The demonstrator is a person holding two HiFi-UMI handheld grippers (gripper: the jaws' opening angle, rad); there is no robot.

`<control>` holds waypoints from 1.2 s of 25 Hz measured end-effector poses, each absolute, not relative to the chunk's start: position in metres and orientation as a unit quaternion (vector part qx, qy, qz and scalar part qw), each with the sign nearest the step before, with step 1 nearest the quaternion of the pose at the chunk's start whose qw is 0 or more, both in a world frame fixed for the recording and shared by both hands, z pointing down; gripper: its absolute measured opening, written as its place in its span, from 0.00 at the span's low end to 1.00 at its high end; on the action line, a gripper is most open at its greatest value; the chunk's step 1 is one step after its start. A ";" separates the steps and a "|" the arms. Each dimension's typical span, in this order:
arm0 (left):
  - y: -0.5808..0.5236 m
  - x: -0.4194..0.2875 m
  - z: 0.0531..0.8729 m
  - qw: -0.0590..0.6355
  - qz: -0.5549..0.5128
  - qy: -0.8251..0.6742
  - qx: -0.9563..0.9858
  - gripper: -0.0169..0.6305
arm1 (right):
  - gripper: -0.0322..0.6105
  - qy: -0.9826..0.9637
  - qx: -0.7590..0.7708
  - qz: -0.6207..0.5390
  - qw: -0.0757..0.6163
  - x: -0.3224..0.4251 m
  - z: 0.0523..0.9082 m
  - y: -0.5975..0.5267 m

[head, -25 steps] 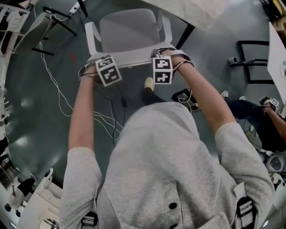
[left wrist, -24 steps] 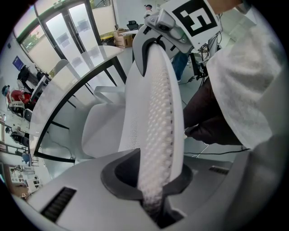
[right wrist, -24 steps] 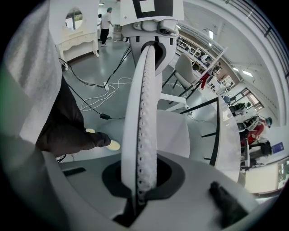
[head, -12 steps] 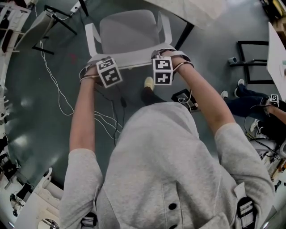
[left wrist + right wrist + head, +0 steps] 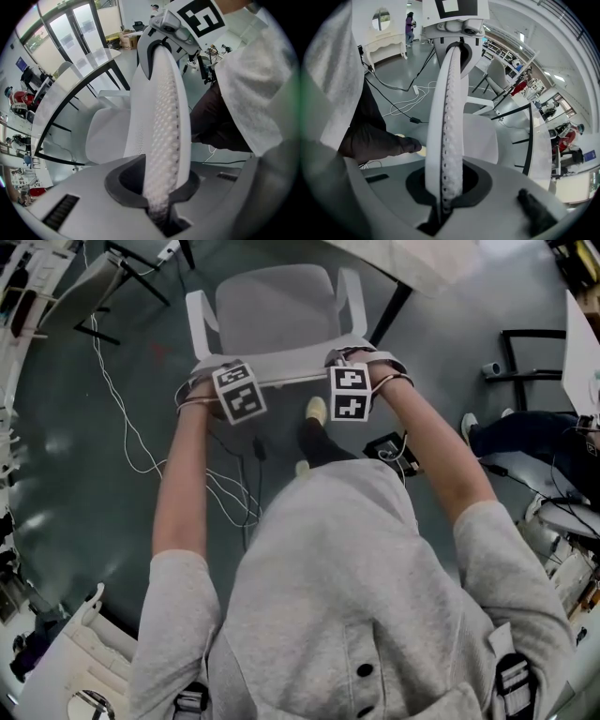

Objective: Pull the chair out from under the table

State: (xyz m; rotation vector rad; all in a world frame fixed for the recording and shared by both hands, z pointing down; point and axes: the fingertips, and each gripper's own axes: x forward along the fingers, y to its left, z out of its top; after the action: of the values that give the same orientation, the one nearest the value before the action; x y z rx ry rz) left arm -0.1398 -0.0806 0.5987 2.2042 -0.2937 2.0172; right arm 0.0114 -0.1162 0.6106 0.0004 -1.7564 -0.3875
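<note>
A white chair (image 5: 277,306) stands on the grey floor, its seat just clear of the white table (image 5: 412,263) at the top. My left gripper (image 5: 225,381) is shut on the left part of the backrest's top edge (image 5: 281,367). My right gripper (image 5: 345,362) is shut on its right part. In the left gripper view the perforated backrest (image 5: 164,117) runs up from between the jaws of the left gripper (image 5: 159,206). In the right gripper view the backrest (image 5: 447,117) is clamped edge-on in the right gripper (image 5: 443,197).
A black table leg (image 5: 389,315) slants beside the chair's right arm. White cables (image 5: 141,446) trail over the floor at the left. At the right are a black metal frame (image 5: 525,362) and another person's legs (image 5: 525,432). My foot (image 5: 317,413) is behind the chair.
Both grippers, still shut on the backrest, have moved a little toward me with the chair, away from the table. The other person's legs at the right have shifted.
</note>
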 end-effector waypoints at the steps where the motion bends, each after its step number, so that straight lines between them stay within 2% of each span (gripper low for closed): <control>1: -0.076 -0.140 0.599 0.070 0.670 -0.098 0.733 0.14 | 0.09 -0.765 0.000 -0.169 0.622 0.011 0.611 -0.112; 30: 0.029 -0.125 0.600 0.083 0.666 -0.111 0.733 0.13 | 0.09 -0.761 -0.015 -0.178 0.623 0.025 0.610 -0.014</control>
State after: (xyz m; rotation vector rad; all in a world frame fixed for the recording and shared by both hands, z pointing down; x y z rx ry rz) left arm -0.1251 0.0289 0.6002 2.1880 -0.3311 1.9896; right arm 0.0254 -0.0142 0.6103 -0.0345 -1.7481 -0.4095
